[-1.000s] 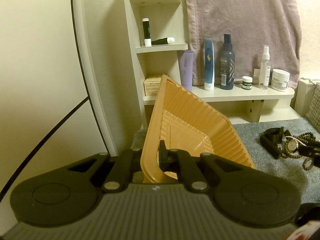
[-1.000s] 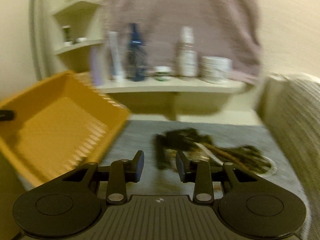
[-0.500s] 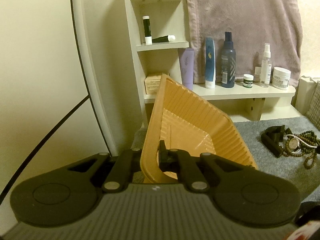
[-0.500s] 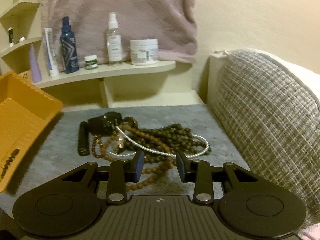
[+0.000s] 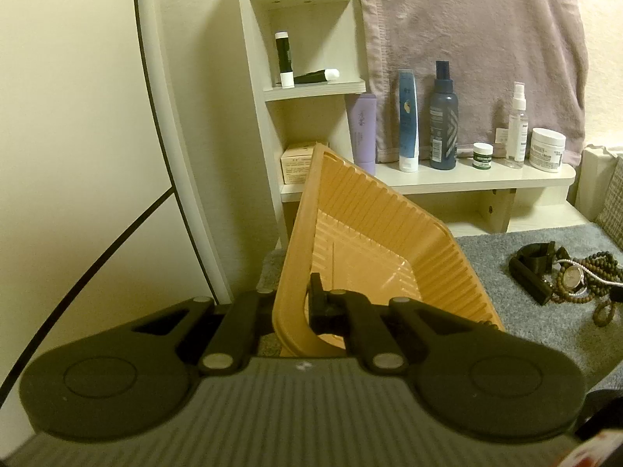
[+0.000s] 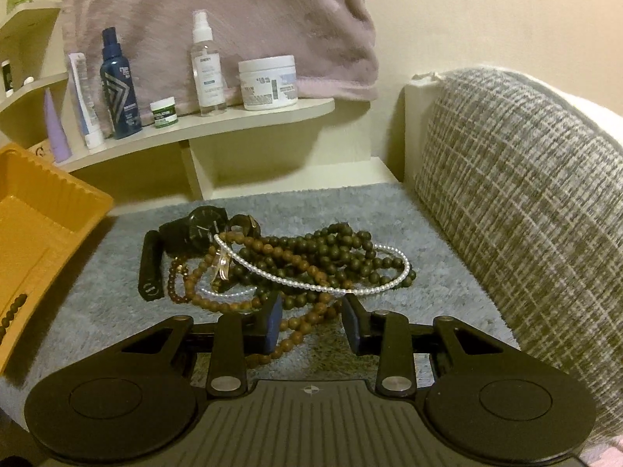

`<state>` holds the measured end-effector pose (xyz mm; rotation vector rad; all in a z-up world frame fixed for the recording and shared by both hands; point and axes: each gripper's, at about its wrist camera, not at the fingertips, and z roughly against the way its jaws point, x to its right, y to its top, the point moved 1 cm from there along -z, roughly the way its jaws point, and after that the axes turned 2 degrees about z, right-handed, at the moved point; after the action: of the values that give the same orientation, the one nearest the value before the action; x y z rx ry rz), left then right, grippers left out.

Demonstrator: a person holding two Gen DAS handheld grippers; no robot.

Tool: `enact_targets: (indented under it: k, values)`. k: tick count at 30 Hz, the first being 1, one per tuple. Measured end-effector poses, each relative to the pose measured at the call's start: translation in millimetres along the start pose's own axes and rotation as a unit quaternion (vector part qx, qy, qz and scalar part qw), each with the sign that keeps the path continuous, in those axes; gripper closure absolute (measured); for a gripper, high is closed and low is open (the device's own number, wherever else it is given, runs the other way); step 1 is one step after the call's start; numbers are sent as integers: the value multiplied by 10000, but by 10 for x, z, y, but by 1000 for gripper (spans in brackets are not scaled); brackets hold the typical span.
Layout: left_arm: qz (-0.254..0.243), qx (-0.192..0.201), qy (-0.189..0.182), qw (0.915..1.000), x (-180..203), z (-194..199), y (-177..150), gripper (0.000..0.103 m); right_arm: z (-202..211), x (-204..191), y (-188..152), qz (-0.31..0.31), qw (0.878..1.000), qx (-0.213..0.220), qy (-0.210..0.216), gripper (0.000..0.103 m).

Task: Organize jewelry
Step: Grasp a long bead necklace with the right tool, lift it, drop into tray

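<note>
**Tray clamped on the left, jewelry heap under the right**

While your left gripper [image 5: 300, 303] pinches the near rim of the orange tray [image 5: 373, 225], the tray stands tilted up on its side, its ribbed walls and flat floor facing the right of the left wrist view. Its jaws are closed tight on that thin plastic wall, one finger outside and one inside.

Your right gripper [image 6: 313, 321] hovers low over the near edge of the jewelry pile [image 6: 280, 260], jaws parted. A strand of brown wooden beads [image 6: 296, 327] runs between the fingers, but the pads are not pressing on it.

You can see the pile lying on the grey carpeted surface [image 6: 428, 233], between the tray on the left and the woven grey cushion [image 6: 525, 194] on the right. It is a tangle: dark olive-green round beads [image 6: 331, 249] looped several times, lighter brown beads curling out at the near side, and a fine white pearl strand [image 6: 311, 284] draped across the top in a wide loop. A black wristwatch [image 6: 194, 229] with a dark dial sits at the far left of the heap, its strap reaching toward you.

A short string of dark beads [image 6: 11, 311] already lies inside the tray at its near edge.
</note>
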<state>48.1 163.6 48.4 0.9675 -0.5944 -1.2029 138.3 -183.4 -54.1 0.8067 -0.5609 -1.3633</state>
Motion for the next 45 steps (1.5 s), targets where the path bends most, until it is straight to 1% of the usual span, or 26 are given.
enact_targets:
  k: [2, 6, 7, 8, 12, 18, 23, 29, 36, 45]
  values:
    - [-1, 1, -2, 10000, 1, -1, 1, 98, -43, 11, -7, -29, 10000, -58, -2, 77]
    - [-1, 1, -1, 10000, 2, -1, 1, 98, -91, 27, -16, -61, 9999, -116, 39, 84]
    - [-2, 0, 1, 10000, 2, -2, 2, 98, -87, 27, -9, -57, 9999, -126, 70, 91]
    - [2, 3, 0, 10000, 0, -1, 3, 98, -81, 23, 0, -45, 9999, -133, 61, 95]
    - [-4, 10, -4, 10000, 2, -2, 1, 98, 6, -12, 38, 134, 9999, -23, 7, 97]
    - [3, 14, -15, 10000, -3, -6, -1, 98, 228, -104, 148, 521, 9980, 363, -31, 97]
    - [13, 23, -20, 10000, -3, -1, -1, 98, 403, -167, 312, 795, 9943, 702, 60, 97]
    - [16, 32, -36, 10000, -7, 8, 9, 98, 579, -264, 517, 997, 9892, 1031, 302, 97]
    - [18, 33, -37, 10000, -11, 7, 11, 98, 685, -410, 711, 1308, 9819, 1229, 606, 97]
    - [22, 42, -48, 10000, -8, 12, 22, 98, 849, -648, 945, 1591, 9693, 1559, 1037, 97]
